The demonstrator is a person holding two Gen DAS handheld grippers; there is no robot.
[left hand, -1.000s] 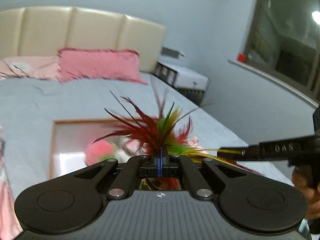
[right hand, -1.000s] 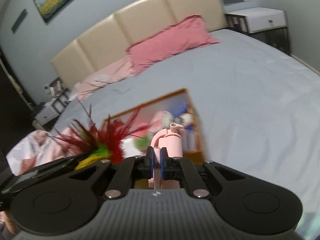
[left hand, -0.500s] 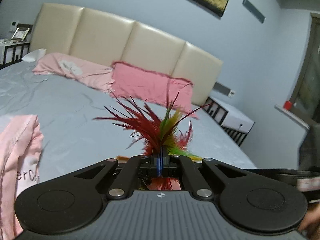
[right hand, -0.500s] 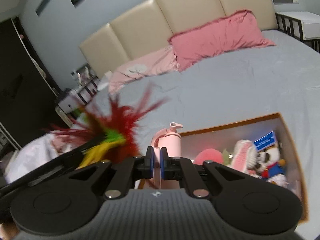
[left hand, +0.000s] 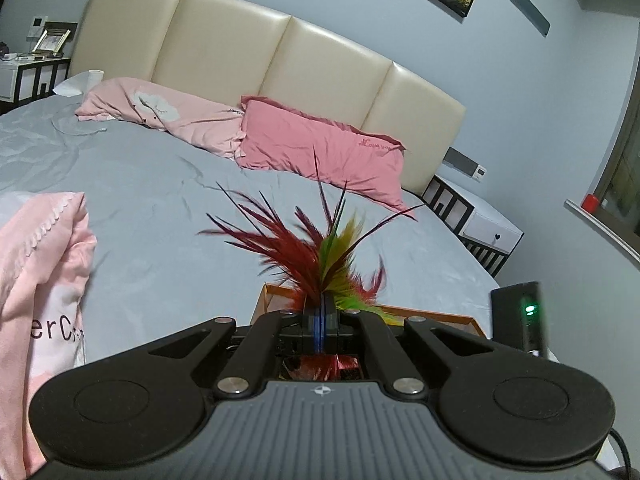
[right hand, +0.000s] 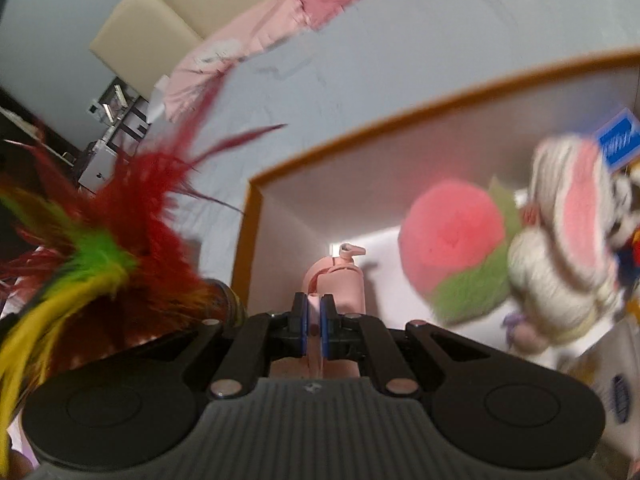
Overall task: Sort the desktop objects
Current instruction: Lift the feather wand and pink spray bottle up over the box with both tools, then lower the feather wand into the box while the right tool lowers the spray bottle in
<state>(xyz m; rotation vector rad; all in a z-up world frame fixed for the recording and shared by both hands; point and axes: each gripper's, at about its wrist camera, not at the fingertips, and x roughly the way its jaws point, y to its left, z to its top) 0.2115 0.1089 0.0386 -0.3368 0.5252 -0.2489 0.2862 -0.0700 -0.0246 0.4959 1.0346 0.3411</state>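
My left gripper [left hand: 321, 312] is shut on a feather toy [left hand: 320, 248] with dark red, green and yellow plumes that fan up past its tips. The same feather toy [right hand: 108, 240] fills the left of the right wrist view, blurred. My right gripper [right hand: 314, 316] is shut on a small pink pump bottle [right hand: 340, 280], held over the left end of an orange-rimmed storage box [right hand: 248, 240]. Only the near rim of that box [left hand: 424, 312] shows behind the left gripper. In the box lie a pink plush peach [right hand: 452, 236] and a knitted plush [right hand: 560, 248].
The box sits on a grey bed [left hand: 160, 208] with pink pillows [left hand: 320, 148] and a beige headboard [left hand: 280, 52]. A pink garment [left hand: 44, 264] lies at the left. Nightstands stand by both sides of the bed. Blue-labelled items [right hand: 616, 140] lie at the box's right end.
My right gripper has dropped toward the box with the pink bottle, so the box now fills its view. My left gripper has swung left across the bed with the feather toy.
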